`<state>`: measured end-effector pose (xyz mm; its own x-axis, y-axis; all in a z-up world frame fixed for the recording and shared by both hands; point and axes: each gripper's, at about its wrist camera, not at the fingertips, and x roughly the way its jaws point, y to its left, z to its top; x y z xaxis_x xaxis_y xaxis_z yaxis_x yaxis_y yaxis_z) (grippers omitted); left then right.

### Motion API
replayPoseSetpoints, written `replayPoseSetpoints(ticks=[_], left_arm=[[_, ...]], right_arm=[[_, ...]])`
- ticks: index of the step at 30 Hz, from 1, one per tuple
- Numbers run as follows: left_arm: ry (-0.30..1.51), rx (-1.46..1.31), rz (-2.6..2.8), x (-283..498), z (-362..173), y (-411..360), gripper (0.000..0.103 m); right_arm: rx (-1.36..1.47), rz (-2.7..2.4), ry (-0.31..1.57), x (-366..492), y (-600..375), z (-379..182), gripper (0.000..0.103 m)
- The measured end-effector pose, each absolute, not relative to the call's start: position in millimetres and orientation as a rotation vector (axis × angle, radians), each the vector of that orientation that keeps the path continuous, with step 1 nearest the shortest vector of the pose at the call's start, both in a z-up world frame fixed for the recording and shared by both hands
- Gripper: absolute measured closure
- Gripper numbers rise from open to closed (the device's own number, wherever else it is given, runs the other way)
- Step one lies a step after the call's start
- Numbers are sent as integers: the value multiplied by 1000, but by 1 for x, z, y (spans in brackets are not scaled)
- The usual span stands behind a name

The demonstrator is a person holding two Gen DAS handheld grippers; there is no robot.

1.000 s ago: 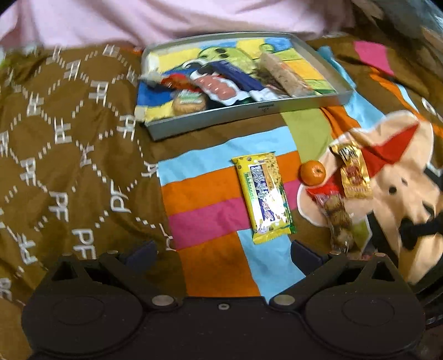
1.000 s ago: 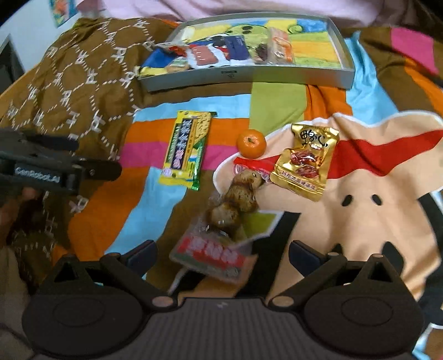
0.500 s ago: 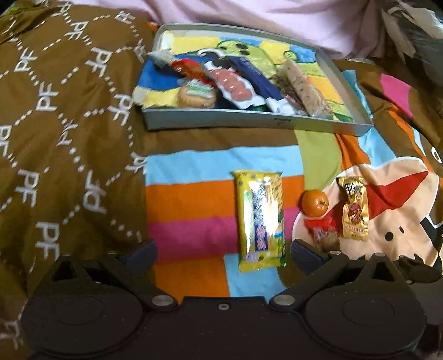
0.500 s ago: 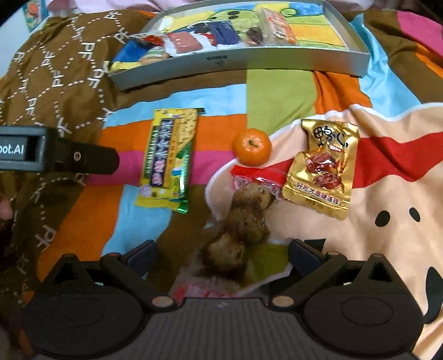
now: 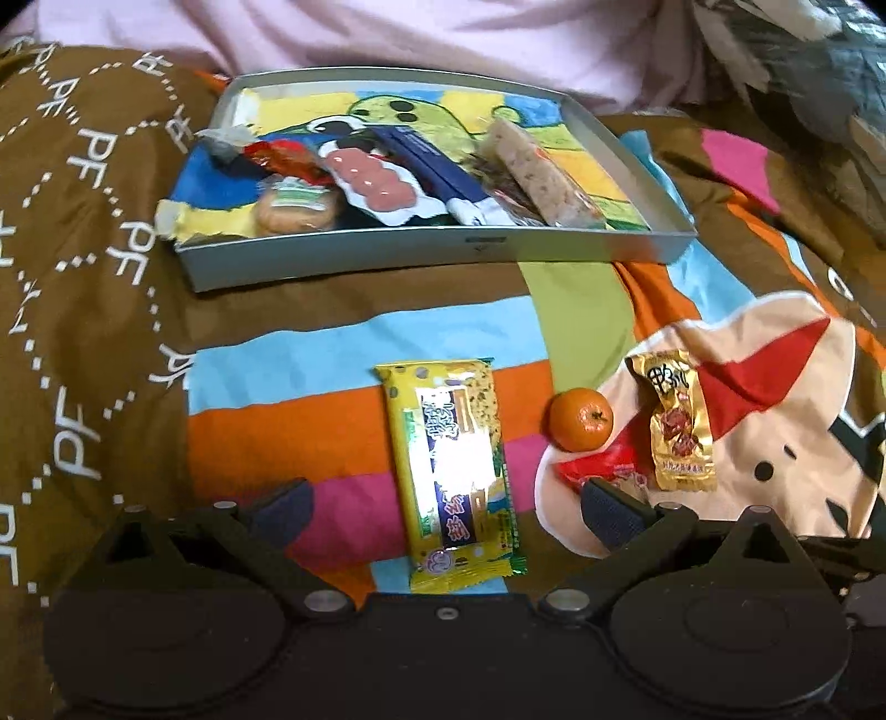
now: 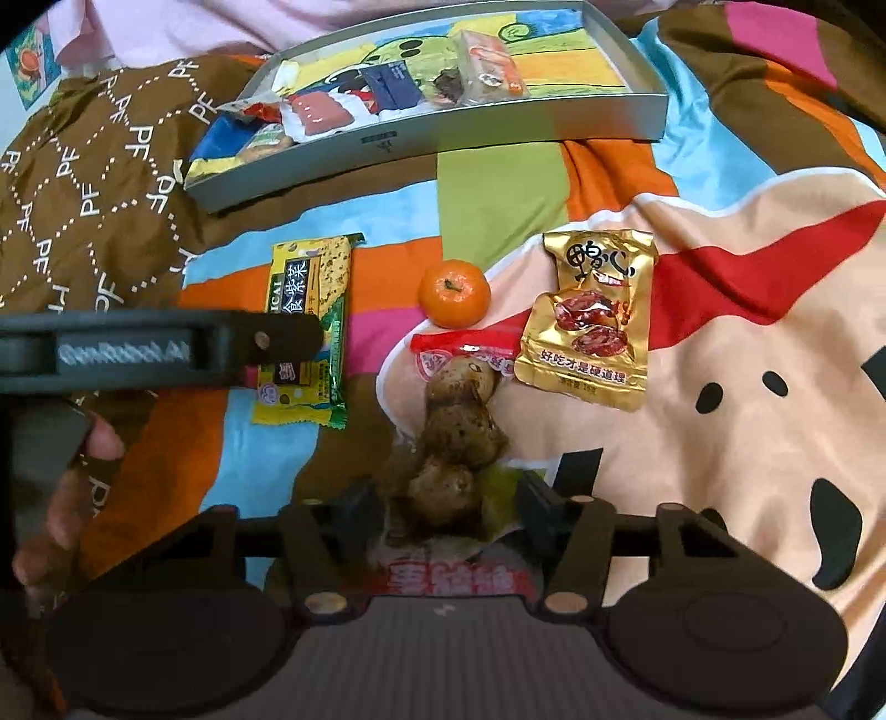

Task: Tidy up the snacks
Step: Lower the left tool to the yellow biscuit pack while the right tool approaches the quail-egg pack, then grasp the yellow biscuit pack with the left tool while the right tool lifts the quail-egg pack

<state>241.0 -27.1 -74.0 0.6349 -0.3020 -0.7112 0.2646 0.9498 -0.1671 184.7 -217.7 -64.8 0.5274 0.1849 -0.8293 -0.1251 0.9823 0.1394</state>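
Note:
A yellow cracker pack (image 5: 451, 471) (image 6: 307, 327) lies on the striped blanket between my open left gripper's (image 5: 446, 507) fingers. A mandarin (image 5: 580, 419) (image 6: 454, 293) and a gold meat pouch (image 5: 673, 421) (image 6: 590, 318) lie to its right. My right gripper (image 6: 448, 507) has closed in around a clear red-ended pack of brown meatballs (image 6: 457, 426); its pads sit at both sides of the pack. The grey tray (image 5: 387, 249) (image 6: 443, 135) at the back holds several snacks.
The left gripper's body (image 6: 155, 346) and the hand holding it show at the left of the right wrist view. Pink fabric (image 5: 387, 33) lies behind the tray. The blanket is soft and wrinkled.
The right gripper moved forward over the meatball pack and its fingers narrowed onto it. The left gripper moved toward the yellow cracker pack.

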Motion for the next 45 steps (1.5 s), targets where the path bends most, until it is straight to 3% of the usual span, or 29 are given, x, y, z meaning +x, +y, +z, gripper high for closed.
replayPoseSetpoints(ticks=[4,9,17,23,30,39,45], left_arm=[[811,5,-333,244,-78,-37,2],[850,19,-352,251,-87,-45,11],[851,73,-317,251,-94,-47,35],[844,19,-312,253,-93,-43,37],[838,41,-302,259,-96,-50,32],[847,-36,-250,263,-93,-37,51],[876,-138,-230,261,-90,-23,56]], right_arm=[[69,186,998,184,-216,-65,45],[84,186,994,183,-217,-64,45],[60,191,984,181,-215,-63,46],[67,195,988,180,-216,-62,45],[93,213,977,183,-218,-63,43],[76,221,950,187,-217,-69,40],[6,220,941,184,-210,-68,50]])
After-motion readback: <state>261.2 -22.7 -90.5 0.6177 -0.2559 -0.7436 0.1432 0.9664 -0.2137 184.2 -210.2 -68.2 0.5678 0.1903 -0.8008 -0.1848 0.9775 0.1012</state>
